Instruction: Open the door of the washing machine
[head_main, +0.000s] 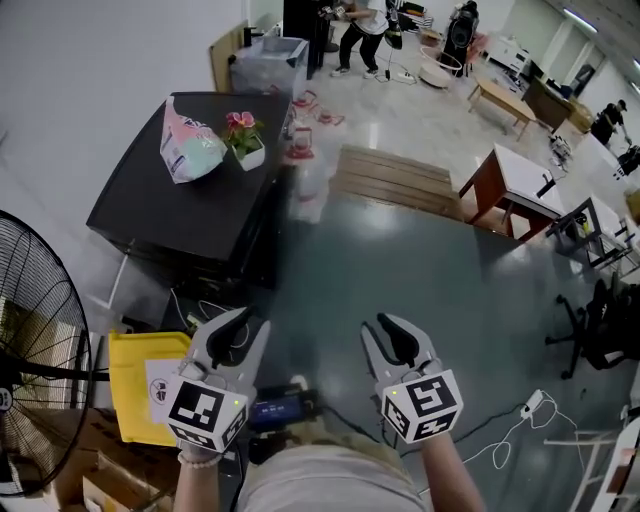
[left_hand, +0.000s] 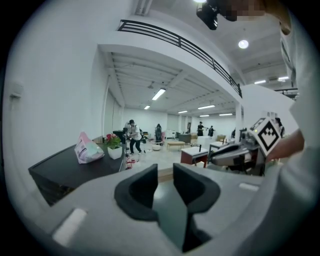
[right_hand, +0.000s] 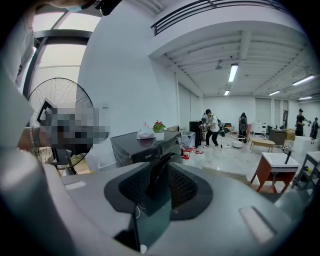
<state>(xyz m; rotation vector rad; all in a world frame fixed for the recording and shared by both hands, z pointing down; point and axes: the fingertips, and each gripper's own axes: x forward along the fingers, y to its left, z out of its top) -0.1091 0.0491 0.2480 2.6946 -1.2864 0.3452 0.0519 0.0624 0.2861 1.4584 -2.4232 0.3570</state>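
Observation:
The washing machine (head_main: 190, 200) is a black box against the wall at the upper left of the head view, with a pink bag (head_main: 188, 145) and a potted flower (head_main: 244, 138) on its top. Its dark front with a control strip (right_hand: 165, 145) shows in the right gripper view; the door itself I cannot make out. My left gripper (head_main: 238, 325) and right gripper (head_main: 392, 330) are held side by side low in the head view, well short of the machine. Both are open with nothing between the jaws, as the left gripper (left_hand: 166, 175) and right gripper (right_hand: 160, 167) also show in their own views.
A standing fan (head_main: 35, 350) and a yellow bin (head_main: 135, 385) are at the left near me. A wooden pallet (head_main: 400, 180), a red-legged table (head_main: 510, 190), an office chair (head_main: 600, 330) and a floor cable (head_main: 530, 405) lie beyond. People stand at the far back (head_main: 365, 30).

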